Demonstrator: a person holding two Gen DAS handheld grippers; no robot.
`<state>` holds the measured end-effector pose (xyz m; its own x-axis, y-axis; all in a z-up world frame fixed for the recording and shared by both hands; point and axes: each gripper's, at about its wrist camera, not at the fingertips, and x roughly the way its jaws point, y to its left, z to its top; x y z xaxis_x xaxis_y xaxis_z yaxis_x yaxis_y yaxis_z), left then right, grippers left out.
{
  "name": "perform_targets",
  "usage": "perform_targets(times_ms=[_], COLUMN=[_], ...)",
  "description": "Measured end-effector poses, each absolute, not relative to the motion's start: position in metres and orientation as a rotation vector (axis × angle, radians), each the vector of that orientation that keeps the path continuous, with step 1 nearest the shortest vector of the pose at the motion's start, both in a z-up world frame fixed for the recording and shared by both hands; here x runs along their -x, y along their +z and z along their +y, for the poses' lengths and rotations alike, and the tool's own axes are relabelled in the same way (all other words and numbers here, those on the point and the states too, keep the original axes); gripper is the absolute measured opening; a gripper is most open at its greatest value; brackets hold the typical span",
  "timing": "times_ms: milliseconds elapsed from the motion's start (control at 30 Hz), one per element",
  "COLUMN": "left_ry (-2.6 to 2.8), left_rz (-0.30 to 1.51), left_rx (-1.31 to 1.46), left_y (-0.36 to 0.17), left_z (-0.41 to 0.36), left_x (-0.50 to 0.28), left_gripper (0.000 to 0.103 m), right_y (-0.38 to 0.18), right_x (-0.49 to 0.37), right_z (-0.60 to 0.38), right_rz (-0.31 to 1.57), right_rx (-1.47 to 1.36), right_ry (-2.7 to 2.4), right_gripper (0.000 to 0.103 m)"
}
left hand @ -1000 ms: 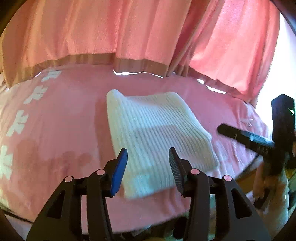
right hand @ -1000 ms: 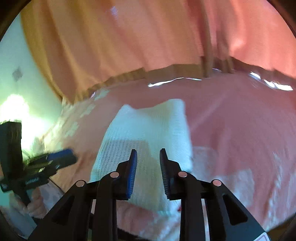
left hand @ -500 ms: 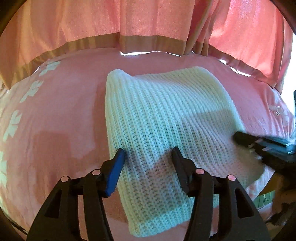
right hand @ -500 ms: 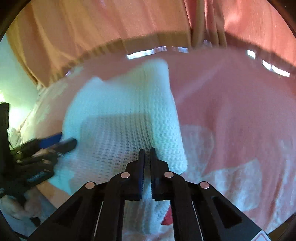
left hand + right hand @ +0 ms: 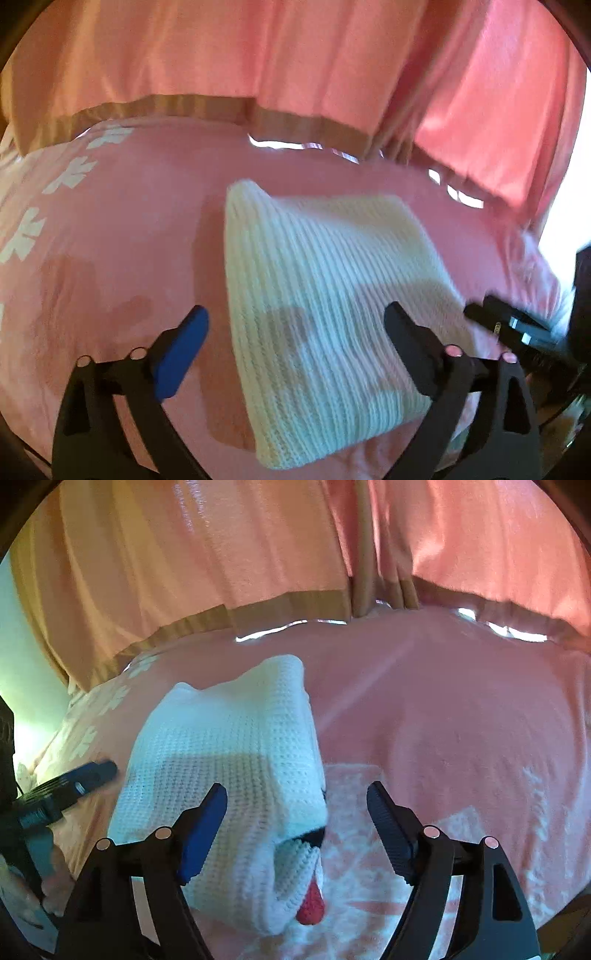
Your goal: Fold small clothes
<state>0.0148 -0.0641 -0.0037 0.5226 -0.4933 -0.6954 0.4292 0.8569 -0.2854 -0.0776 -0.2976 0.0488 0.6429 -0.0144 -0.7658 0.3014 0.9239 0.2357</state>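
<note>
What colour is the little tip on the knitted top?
Red, on the white knitted top; the right wrist view shows it best.

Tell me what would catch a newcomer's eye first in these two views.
First the folded white knitted garment, lying in the middle of the pink bedspread with white flower prints, a small red tip showing at its near edge. Next the pink curtains with a tan hem band hanging behind the bed. Both the left gripper and right gripper are opening over the garment, pads clear.
</note>
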Motion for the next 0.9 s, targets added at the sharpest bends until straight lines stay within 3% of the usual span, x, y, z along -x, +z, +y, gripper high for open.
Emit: perform_targets(times_ms=[267, 533, 567, 600, 700, 800, 900], left_ry=[-0.532, -0.569, -0.567, -0.570, -0.590, -0.586, -0.582], left_rz=[1.092, 1.166, 1.165, 1.167, 1.177, 1.177, 1.165], left_rx=[0.225, 0.243, 0.239, 0.240, 0.255, 0.242, 0.231], left_y=[-0.053, -0.077, -0.077, -0.077, -0.076, -0.071, -0.061], left_z=[-0.067, -0.088, -0.089, -0.090, -0.093, -0.097, -0.097], left_x=[-0.051, -0.050, -0.050, -0.050, -0.051, -0.049, -0.048], left_gripper=[0.096, 0.098, 0.098, 0.098, 0.088, 0.074, 0.058], right_y=[-0.014, -0.034, -0.035, -0.035, -0.037, -0.029, -0.017], right_x=[0.059, 0.052, 0.052, 0.051, 0.051, 0.050, 0.054], right_z=[-0.321, -0.321, -0.320, -0.319, -0.317, -0.312, -0.309], right_rz=[1.018, 1.000, 0.995, 0.992, 0.981, 0.960, 0.931], right_rx=[-0.673, -0.797, -0.796, -0.794, -0.845, -0.848, -0.823], right_ry=[-0.083, 0.003, 0.001, 0.005, 0.036, 0.037, 0.031], right_gripper=[0.083, 0.089, 0.085, 0.074, 0.055, 0.045, 0.041])
